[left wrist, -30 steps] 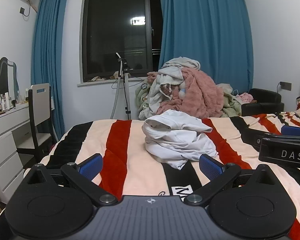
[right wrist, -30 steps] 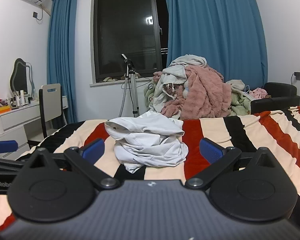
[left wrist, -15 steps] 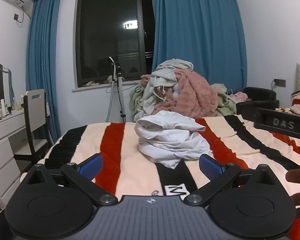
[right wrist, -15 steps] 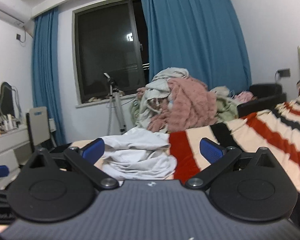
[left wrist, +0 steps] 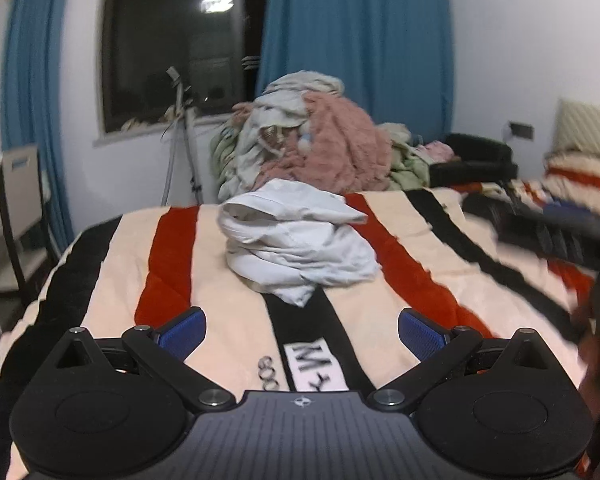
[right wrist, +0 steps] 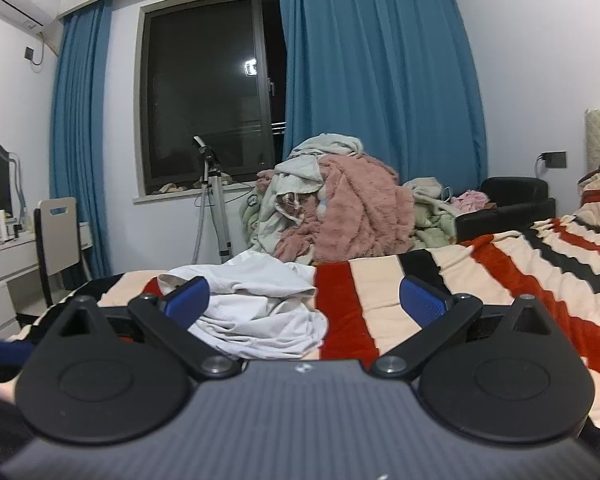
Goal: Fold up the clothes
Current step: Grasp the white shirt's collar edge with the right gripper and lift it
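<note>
Left wrist: one crumpled white garment (left wrist: 296,244), one striped blanket (left wrist: 228,312).

Both wrist cameras look forward along their open tongs, low over the striped bed (left wrist: 228,312) toward the window (right wrist: 204,92), the left one higher and looking down more, and both share the white garment (left wrist: 296,240) and the clothes pile (right wrist: 340,212).

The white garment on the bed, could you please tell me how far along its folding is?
Nothing looks folded yet: the white garment lies crumpled in a heap on the striped blanket. Nothing is in hand: the left tool and right tool are open and empty, short of the cloth. Grasping, spreading and folding all remain.
</note>
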{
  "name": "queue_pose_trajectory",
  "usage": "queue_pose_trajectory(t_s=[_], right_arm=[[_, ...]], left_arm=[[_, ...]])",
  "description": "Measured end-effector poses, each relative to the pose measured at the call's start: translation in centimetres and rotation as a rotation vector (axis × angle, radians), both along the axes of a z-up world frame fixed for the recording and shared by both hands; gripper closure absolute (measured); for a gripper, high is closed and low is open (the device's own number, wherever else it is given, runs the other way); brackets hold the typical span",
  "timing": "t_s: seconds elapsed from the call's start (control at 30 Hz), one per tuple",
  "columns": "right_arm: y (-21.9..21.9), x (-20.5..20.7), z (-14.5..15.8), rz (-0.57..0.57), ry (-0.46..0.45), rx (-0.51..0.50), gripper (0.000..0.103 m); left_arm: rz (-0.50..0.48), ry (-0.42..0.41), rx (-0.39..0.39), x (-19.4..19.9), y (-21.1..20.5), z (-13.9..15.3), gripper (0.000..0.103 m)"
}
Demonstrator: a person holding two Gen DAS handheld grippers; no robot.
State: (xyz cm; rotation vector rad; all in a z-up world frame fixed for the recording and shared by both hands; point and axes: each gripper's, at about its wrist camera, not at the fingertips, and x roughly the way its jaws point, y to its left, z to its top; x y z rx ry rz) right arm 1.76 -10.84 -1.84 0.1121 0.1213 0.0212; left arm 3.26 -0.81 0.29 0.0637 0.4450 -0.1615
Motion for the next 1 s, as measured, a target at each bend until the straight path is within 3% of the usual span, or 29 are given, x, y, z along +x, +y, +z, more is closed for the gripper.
queue_pose_trajectory(t_s=[0.03, 0.13, 0.3, 0.43, 0.53, 0.6, 0.63, 0.7, 0.73, 0.77, 1.0], right_arm=[[0.2, 0.5, 0.1, 0.018, 0.007, -0.006, 0.002], [1.6, 3.4, 0.4, 0.063, 0.042, -0.056, 0.027], [5.2, 10.7, -0.6, 0.166, 0.128, -0.118, 0.027], [9.4, 18.0, -2.8, 0.234, 0.186, -0.247, 0.028], [12.3, 23.5, -4.6, 0.230, 0.239, -0.296, 0.031], [13.6, 26.2, -5.2, 0.218, 0.223, -0.321, 0.034], [13.9, 27.0, -5.2, 0.188, 0.199, -0.333, 0.034], [13.3, 28.0, -4.5, 0.119, 0.159, -0.293, 0.057], [13.0, 28.4, -4.2, 0.085, 0.139, -0.274, 0.077], [12.7, 28.8, -3.8, 0.058, 0.117, -0.255, 0.089], [8.9, 23.2, 2.4, 0.084, -0.057, -0.186, 0.094]], left_arm=[[0.017, -0.001, -0.019, 0.7, 0.8, 0.5, 0.000], [0.077, -0.038, -0.051, 2.3, 3.2, 1.1, 0.000], [0.175, -0.015, -0.175, 5.3, 7.3, -0.6, 0.000], [0.234, -0.041, -0.136, 7.5, 9.4, -2.0, 0.000], [0.270, -0.048, -0.155, 9.3, 10.8, -3.3, 0.000], [0.272, -0.025, -0.181, 10.8, 11.7, -4.4, 0.000], [0.272, -0.016, -0.191, 11.5, 12.0, -5.0, 0.000], [0.263, -0.007, -0.198, 12.5, 12.3, -5.9, 0.000], [0.255, -0.004, -0.199, 12.9, 12.3, -6.5, 0.000], [0.244, -0.001, -0.204, 13.3, 12.3, -6.9, 0.000], [0.099, -0.057, -0.221, 12.4, 10.7, -7.1, 0.002]])
